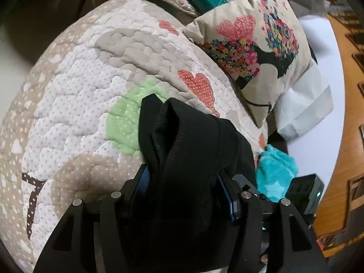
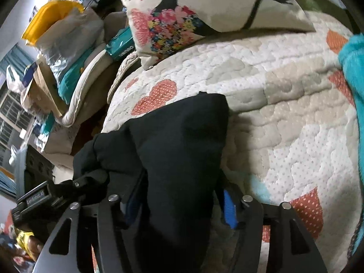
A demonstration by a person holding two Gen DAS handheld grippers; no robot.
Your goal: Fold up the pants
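The black pants (image 1: 188, 150) are bunched between the blue-padded fingers of my left gripper (image 1: 184, 182), which is shut on them above the quilted bed cover (image 1: 79, 95). In the right wrist view, my right gripper (image 2: 182, 195) is also shut on the black pants (image 2: 182, 132); the cloth drapes over its fingers and hides the tips. The other gripper's body (image 2: 34, 198) shows at the lower left of that view, close beside it. Most of the pants is hidden under the grippers.
A floral pillow (image 1: 254, 45) lies at the head of the bed, with a white pillow (image 1: 302, 104) beside it. A teal fleece cloth (image 1: 275, 170) lies to the right. Bags, boxes and a teal carton (image 2: 120, 45) are piled beside the bed.
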